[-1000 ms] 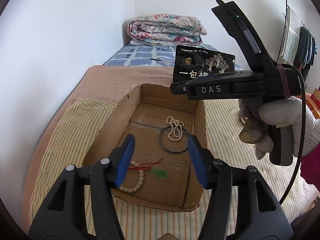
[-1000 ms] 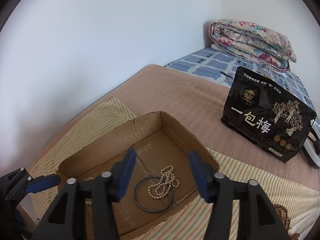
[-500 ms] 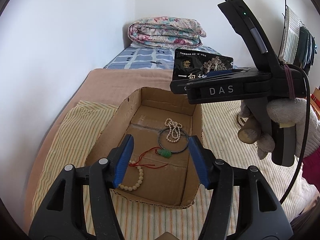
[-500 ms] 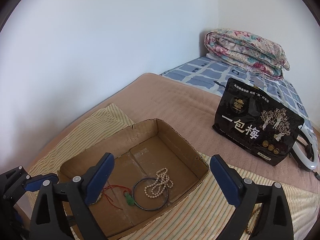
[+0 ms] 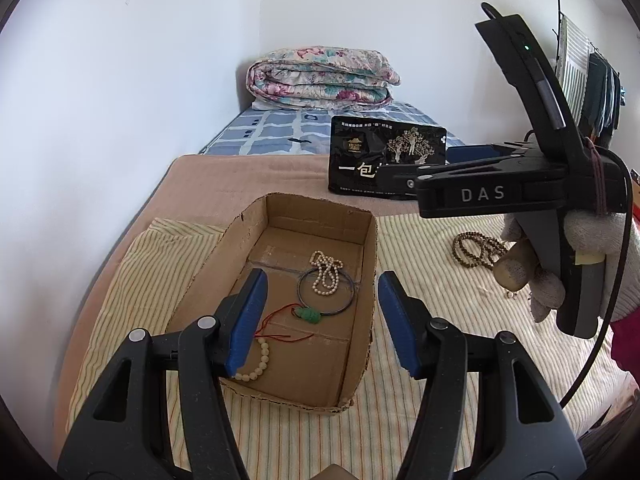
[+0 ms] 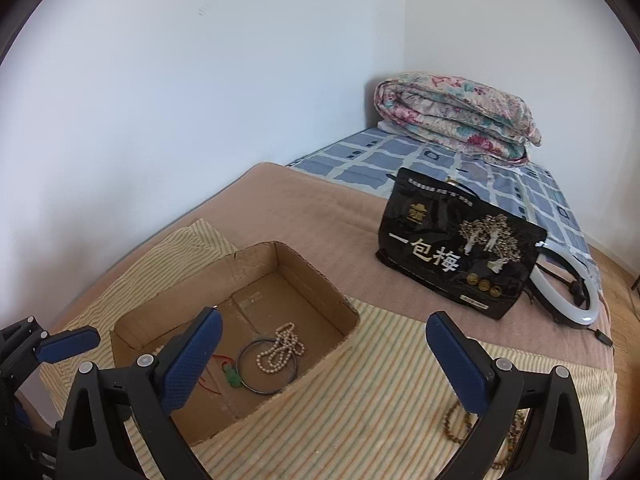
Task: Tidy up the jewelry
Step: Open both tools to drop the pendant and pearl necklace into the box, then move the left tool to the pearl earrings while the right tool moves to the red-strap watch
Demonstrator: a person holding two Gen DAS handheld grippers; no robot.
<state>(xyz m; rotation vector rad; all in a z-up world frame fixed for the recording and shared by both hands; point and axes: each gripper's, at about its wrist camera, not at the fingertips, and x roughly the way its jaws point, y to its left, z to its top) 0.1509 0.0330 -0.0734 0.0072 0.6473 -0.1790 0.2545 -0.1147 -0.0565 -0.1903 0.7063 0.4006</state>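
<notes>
a cardboard box (image 5: 362, 264) sits open on a striped cloth (image 5: 432, 264) on the bed (image 6: 304, 208). inside the box lie four things. a pearl necklace (image 5: 326, 274) is piled near the far end, and it lies partly over a dark ring bangle (image 5: 326, 294). just beside the bangle is a green pendant (image 5: 308, 315) on a thin red cord (image 5: 280, 330). nearer the front of the box is a bracelet of pale round beads (image 5: 256, 364), partly hidden behind a blue pad.

the left claw (image 5: 320, 322) hangs over the front part of the box. its two blue pads stand apart and nothing is between them, so it is released.

the right claw (image 6: 320, 354) is opening wide right now, and nothing is between its pads. it is above the near side of the box and the cloth. a hand in a white glove (image 5: 592, 240) holds it up, seen from the left camera.

a string of brown beads (image 5: 476, 250) lies on the striped cloth, outside the box, near the gloved hand. in the right camera it shows low down by the right pad.

further back a black bag (image 6: 456, 248) with white letters stands on the bed. a white ring light (image 6: 576, 292) lies just behind it. a folded flowery quilt (image 6: 456, 120) rests in the corner by the wall.
</notes>
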